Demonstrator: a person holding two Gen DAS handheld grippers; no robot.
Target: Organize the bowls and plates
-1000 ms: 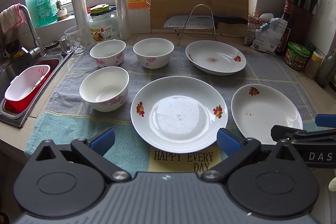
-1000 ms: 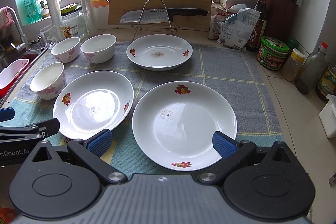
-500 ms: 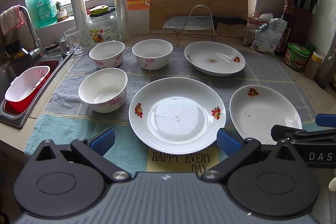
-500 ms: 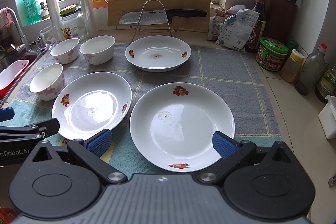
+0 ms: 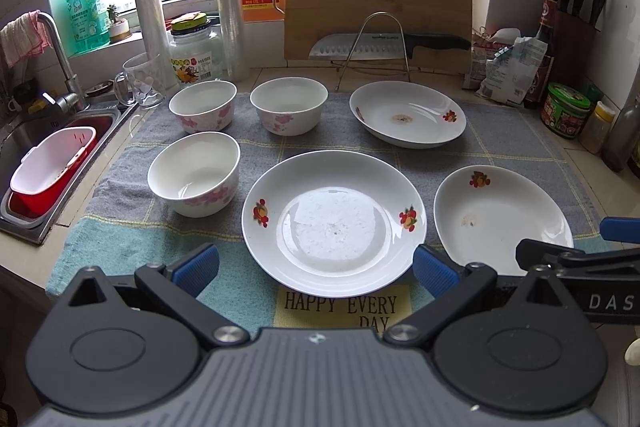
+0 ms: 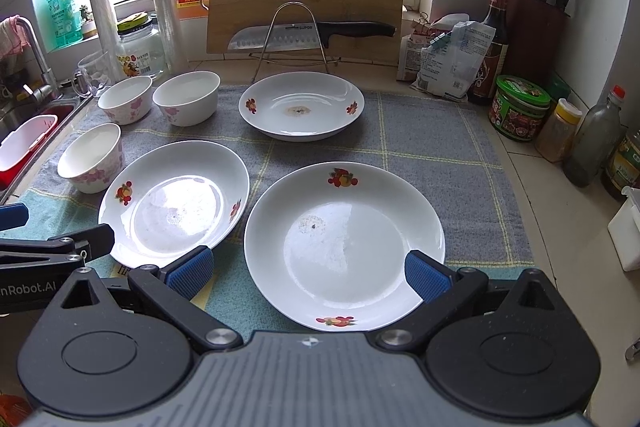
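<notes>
Three white plates with fruit prints lie on a grey-green towel. The near left plate [image 5: 334, 223] [image 6: 174, 203] lies in front of my open, empty left gripper [image 5: 316, 269]. The near right plate [image 6: 344, 247] [image 5: 502, 219] lies in front of my open, empty right gripper [image 6: 308, 273]. The far plate [image 5: 407, 113] [image 6: 301, 105] has a brown stain. Three white bowls with pink flowers stand at the left: a near bowl [image 5: 194, 179] [image 6: 91, 157] and two far bowls [image 5: 203, 105] [image 5: 289, 105]. All stand apart.
A sink [image 5: 24, 163] with a red-and-white basin is at the left edge. A cutting board [image 5: 378, 3], a knife on a wire rack [image 5: 384, 47], bottles and a glass mug [image 5: 140, 79] line the back. Jars, bottles [image 6: 518, 107] and a knife block stand at the right.
Both grippers have drawn back and risen slightly, so the dishes look a little farther off. No dish has moved.
</notes>
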